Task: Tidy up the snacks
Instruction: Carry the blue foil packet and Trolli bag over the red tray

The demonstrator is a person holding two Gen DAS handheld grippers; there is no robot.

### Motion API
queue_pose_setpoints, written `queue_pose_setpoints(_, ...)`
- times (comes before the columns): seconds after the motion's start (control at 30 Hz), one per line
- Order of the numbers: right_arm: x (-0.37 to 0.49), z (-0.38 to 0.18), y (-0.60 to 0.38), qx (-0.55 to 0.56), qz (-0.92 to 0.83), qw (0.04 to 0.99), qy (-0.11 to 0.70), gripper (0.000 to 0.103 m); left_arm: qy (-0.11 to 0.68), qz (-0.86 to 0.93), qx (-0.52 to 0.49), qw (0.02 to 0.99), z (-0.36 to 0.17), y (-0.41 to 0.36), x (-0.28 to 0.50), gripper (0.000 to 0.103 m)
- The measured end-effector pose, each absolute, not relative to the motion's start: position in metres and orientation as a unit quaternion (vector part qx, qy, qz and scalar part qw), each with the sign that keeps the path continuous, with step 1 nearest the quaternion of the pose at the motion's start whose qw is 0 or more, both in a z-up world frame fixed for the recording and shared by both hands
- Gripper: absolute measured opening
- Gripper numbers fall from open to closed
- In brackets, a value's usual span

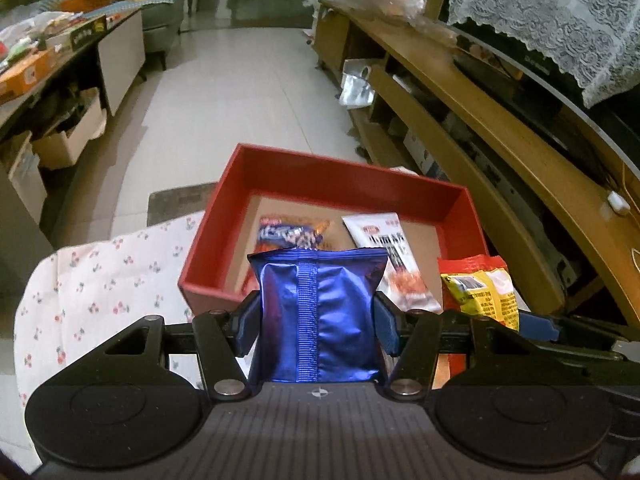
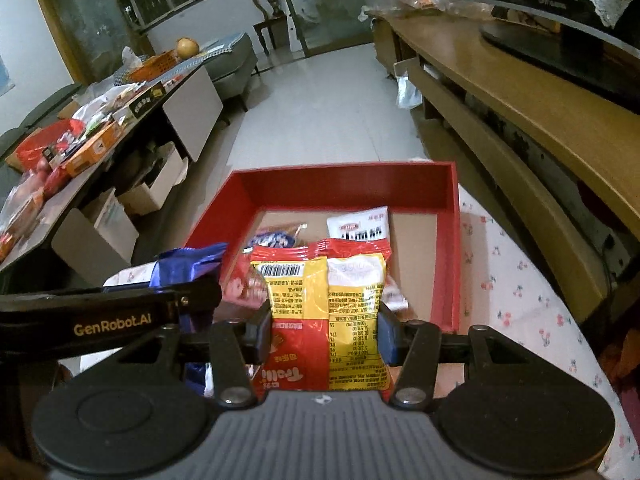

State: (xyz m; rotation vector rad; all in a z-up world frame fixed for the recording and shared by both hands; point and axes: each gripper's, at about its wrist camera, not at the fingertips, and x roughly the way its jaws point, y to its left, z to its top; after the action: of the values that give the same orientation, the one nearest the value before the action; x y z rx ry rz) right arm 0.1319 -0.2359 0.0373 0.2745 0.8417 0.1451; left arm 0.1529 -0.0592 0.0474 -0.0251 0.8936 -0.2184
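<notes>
My left gripper (image 1: 318,322) is shut on a shiny blue snack packet (image 1: 318,312), held upright just before the near wall of a red box (image 1: 340,178). My right gripper (image 2: 324,330) is shut on a red and yellow snack packet (image 2: 326,312), held over the near edge of the same red box (image 2: 450,240). Inside the box lie a white packet (image 1: 384,240) and a blue-orange packet (image 1: 292,234); both also show in the right wrist view, white (image 2: 360,226) and blue-orange (image 2: 276,236). The red and yellow packet (image 1: 478,288) shows at right in the left wrist view. The blue packet (image 2: 188,264) shows at left in the right wrist view.
The box stands on a floral cloth (image 1: 100,280) over a small table. A wooden TV stand (image 2: 520,120) runs along the right. A cluttered low table (image 2: 80,140) with cartons under it stands at left. Tiled floor (image 1: 224,92) lies beyond.
</notes>
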Motion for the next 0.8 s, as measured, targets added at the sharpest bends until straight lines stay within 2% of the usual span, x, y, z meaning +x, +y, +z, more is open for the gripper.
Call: queue_pose_setpoints(0.8, 0.221, 0.005, -0.237, 0.128, 0.055, 0.902, 0.408, 0.067, 0.422, -0.073, 0.004, 0.904, 0.02, -0.069, 0.231, 0.063)
